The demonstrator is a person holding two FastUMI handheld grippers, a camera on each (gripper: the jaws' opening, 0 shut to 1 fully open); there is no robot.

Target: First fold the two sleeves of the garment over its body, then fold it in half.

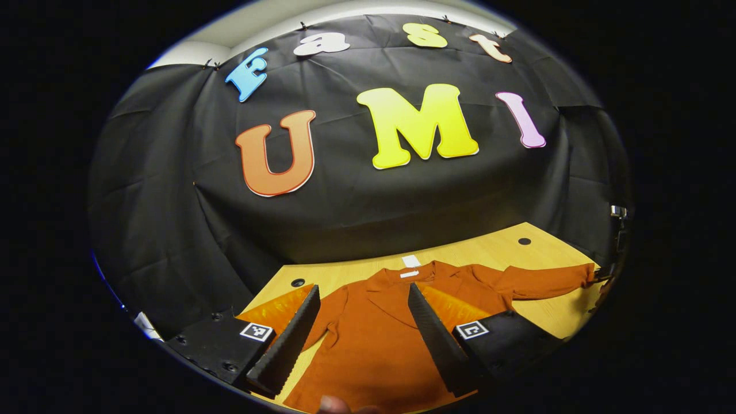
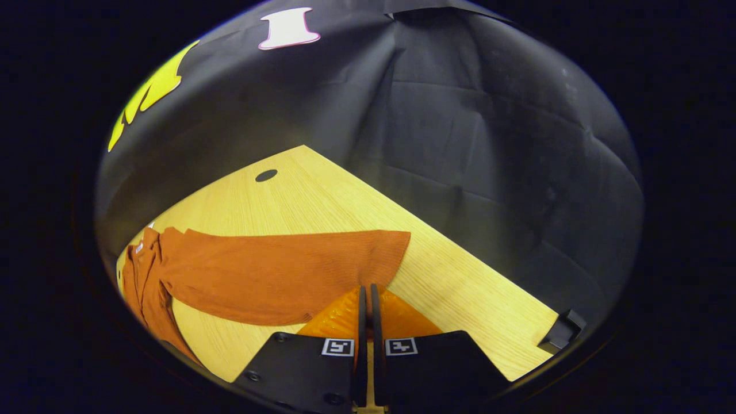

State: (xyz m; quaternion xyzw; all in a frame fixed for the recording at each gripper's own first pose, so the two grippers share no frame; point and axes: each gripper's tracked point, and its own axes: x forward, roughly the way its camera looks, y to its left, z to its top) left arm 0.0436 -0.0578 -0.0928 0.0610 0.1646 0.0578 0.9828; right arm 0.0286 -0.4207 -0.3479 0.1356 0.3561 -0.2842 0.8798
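1. In the left gripper view the garment (image 1: 374,339) is cut off at the bottom edge, so its hem and lower body cannot be seen.
2. The left gripper (image 1: 363,296) stands in front of the garment; its two dark fingers (image 1: 287,339) cover strips of the chest and the near sleeve.
3. The white tag (image 1: 410,261) at the collar is too small to read.
4. In the right gripper view the sleeve (image 2: 276,276) lies along the desk (image 2: 460,287), but the garment's body is cut off at the left edge.
5. The right gripper (image 2: 366,293) hides the sleeve's cuff edge just behind its fingertips; whether cloth is pinched between them cannot be told.
6. A small dark object (image 2: 560,330) at the desk's right edge is too cropped to identify.
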